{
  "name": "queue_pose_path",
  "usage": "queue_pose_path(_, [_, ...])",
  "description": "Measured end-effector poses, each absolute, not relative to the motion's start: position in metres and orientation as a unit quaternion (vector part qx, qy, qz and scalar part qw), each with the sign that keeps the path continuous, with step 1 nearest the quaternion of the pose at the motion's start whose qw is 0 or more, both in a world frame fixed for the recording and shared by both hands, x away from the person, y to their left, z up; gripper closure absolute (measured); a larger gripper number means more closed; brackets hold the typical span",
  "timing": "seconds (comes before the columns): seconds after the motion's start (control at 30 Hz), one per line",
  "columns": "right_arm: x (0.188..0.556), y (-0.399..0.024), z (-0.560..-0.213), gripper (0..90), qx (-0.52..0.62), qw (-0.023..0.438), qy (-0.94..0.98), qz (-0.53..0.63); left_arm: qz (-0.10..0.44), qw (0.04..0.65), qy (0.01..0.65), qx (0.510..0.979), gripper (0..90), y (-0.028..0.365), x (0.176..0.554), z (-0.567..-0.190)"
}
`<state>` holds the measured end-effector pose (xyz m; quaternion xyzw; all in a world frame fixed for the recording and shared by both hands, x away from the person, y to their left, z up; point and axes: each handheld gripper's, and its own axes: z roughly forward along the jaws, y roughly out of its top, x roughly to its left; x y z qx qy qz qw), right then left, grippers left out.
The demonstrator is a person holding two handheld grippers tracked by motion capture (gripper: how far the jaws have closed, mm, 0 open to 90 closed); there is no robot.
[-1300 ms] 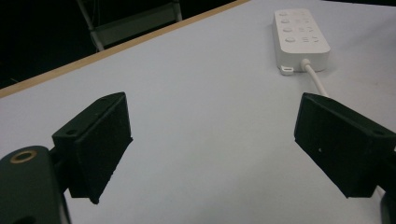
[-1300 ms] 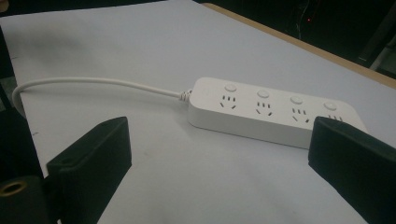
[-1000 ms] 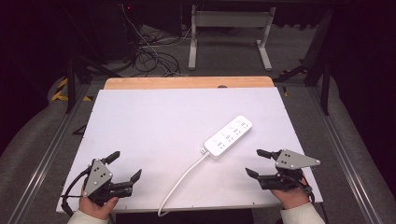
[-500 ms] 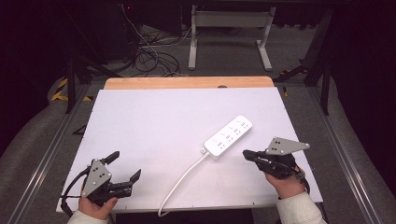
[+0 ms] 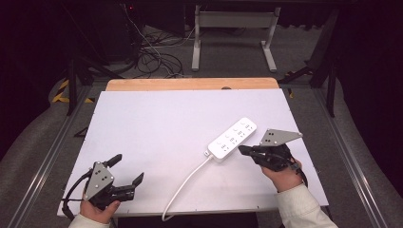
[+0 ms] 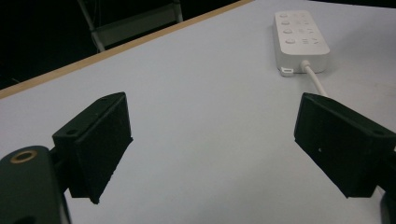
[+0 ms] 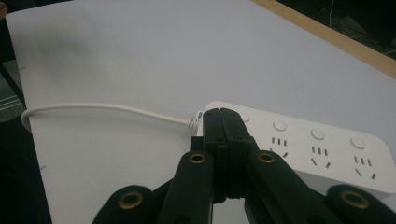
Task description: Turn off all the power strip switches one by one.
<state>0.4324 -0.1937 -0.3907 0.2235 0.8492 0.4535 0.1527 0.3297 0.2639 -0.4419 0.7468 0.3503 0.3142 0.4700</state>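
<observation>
Strip (image 5: 232,138), white, lies diagonally on the white worktop (image 5: 157,128), right of centre in the high view, sockets and round buttons facing up. Its cord (image 5: 183,185) leaves the lower-left end and curves down to the worktop's bottom edge. The right gripper (image 5: 243,150) sits at centre right of that frame, just beside the strip's lower-right side, with its tip pointing at the cord end. Its jaws are pressed together with nothing between them; they have just been closing. In the right gripper view the closed tip (image 7: 223,122) stands over the strip's (image 7: 299,144) cord end; whether it touches, I cannot tell. The left gripper (image 5: 127,170) rests at lower left, well apart from the strip, jaws spread wide and empty. In the left gripper view the strip (image 6: 300,39) lies at upper right.
</observation>
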Motion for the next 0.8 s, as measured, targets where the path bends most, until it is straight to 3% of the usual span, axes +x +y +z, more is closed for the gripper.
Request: queue_pose_path(0.8, [0.493,-0.148,-0.395,90.0,0.236,0.1,0.875,0.411,0.311,0.469,0.35,0.748,11.6,0.264,0.33,-0.443])
